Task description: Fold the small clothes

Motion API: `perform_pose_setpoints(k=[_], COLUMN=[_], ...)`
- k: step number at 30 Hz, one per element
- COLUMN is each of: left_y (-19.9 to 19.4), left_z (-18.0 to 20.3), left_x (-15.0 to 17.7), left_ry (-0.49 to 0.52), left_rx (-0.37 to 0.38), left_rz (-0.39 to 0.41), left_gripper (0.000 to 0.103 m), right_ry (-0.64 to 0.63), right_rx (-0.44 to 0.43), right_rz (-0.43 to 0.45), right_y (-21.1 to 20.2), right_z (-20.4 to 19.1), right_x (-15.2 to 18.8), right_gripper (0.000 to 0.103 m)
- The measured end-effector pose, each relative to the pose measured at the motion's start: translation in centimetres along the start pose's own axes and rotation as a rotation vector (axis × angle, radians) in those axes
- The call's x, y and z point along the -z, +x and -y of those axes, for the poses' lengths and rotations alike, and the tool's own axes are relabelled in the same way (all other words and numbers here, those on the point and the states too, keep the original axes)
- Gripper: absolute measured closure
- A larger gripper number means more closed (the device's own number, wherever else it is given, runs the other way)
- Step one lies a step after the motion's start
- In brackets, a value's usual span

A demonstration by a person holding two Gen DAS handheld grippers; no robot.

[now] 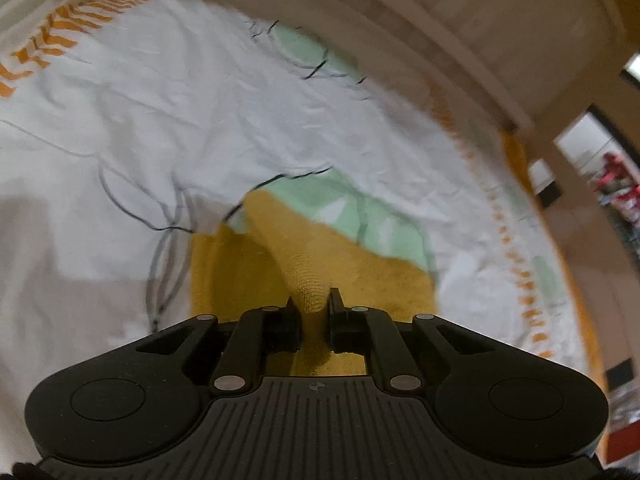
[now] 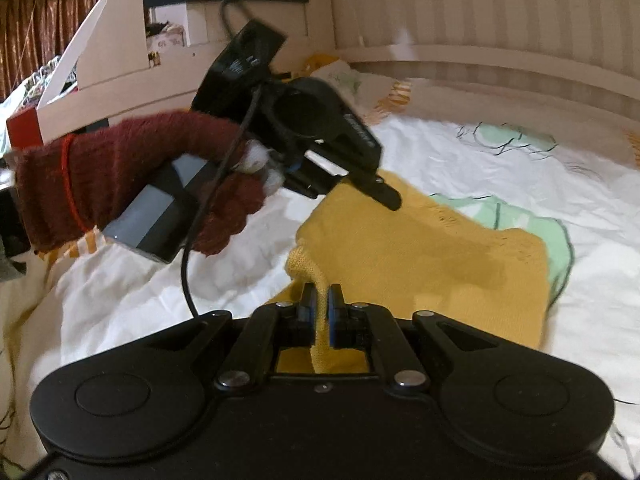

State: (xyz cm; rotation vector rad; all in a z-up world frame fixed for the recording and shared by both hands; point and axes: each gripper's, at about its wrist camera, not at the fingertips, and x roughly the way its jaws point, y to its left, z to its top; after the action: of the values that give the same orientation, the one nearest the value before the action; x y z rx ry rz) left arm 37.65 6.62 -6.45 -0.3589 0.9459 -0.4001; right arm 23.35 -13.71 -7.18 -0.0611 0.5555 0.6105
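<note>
A mustard-yellow knitted garment lies spread on a white bedsheet printed with green leaves. My right gripper is shut on a raised fold at the garment's near left corner. My left gripper, held by a hand in a maroon glove, touches the garment's far edge. In the left wrist view the garment rises in a pinched ridge between the narrow-set fingers of my left gripper, which is shut on it.
A beige headboard and wall border the bed's far side. A black cable hangs from the left gripper's handle. Clothes on hangers and a red box stand beyond the bed at left. The sheet's orange-striped hem runs along its edge.
</note>
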Motion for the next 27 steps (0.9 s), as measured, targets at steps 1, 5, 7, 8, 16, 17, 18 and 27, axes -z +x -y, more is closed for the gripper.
perform_pose_setpoints(k=[1,5,7,8,16,17,18,27], left_y=[0.5,1.2,0.6,0.2,-3.7,-4.3,-4.8,-5.8], left_z=[-0.4,-2.6,-3.2,-3.3,-2.5,-2.2,-2.0,-0.3], left_x=[0.3,1.2,0.9,0.9,1.7,2.0,2.3,7.2], left_ry=[0.000,-0.064,-0.084,-0.085,-0.090,-0.097,-0.100,-0.120], left_rx=[-0.026,-0.078,-0.069,-0.076,-0.138,-0.131,-0.125,-0.073], left_rz=[-0.017,-0.052,-0.048,-0.042,0.004,0.010,0.013,-0.083], left_gripper=[0.092,0.084,0.083,0.083,0.069,0.063,0.057,0.044], right_ry=[-0.009,-0.022,-0.014,-0.007,0.134,0.166,0.200,0.482], right_rx=[-0.004,-0.070,-0.116,-0.137,-0.187,-0.184,-0.178,-0.065], right_rz=[-0.019,-0.107,-0.132,-0.133,-0.095,-0.089,-0.085,-0.065], right_y=[0.8,3.2,3.5,3.2,-0.8,-1.4,-1.9,-5.5], right_z=[-0.3,-1.4,-1.7,-1.8,0.5,1.1,1.8,8.9], right_x=[0.1,0.9,1.1,1.1,0.3,0.3,0.4,0.9], right_gripper=[0.091,0.078,0.062,0.051,0.044,0.042,0.040,0.033])
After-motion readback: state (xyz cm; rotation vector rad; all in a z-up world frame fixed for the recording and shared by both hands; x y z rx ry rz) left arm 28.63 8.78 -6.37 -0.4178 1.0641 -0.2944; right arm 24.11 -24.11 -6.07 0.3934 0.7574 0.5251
